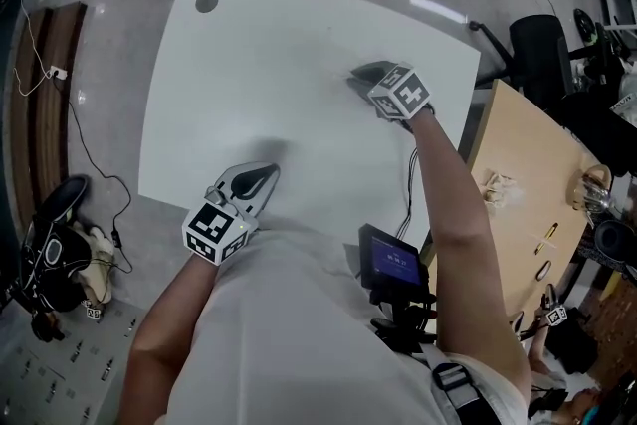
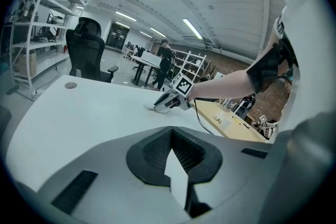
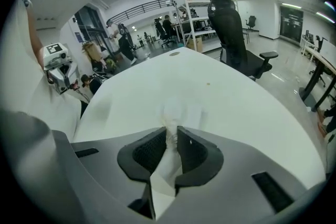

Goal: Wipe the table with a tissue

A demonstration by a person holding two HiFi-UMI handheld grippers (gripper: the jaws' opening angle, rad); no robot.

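- A white tabletop (image 1: 259, 65) in an open workshop fills the upper middle of the head view.
- The right hand-held gripper (image 1: 366, 75), right of centre, is the nearer one: its jaws are clamped on the tissue (image 3: 176, 113), which fans out ahead of them onto the surface. Open tabletop lies to its upper left.
- The left hand-held gripper (image 1: 261, 177) rests closed and empty at the lower edge.
- In the head view the gripper hides the tissue.
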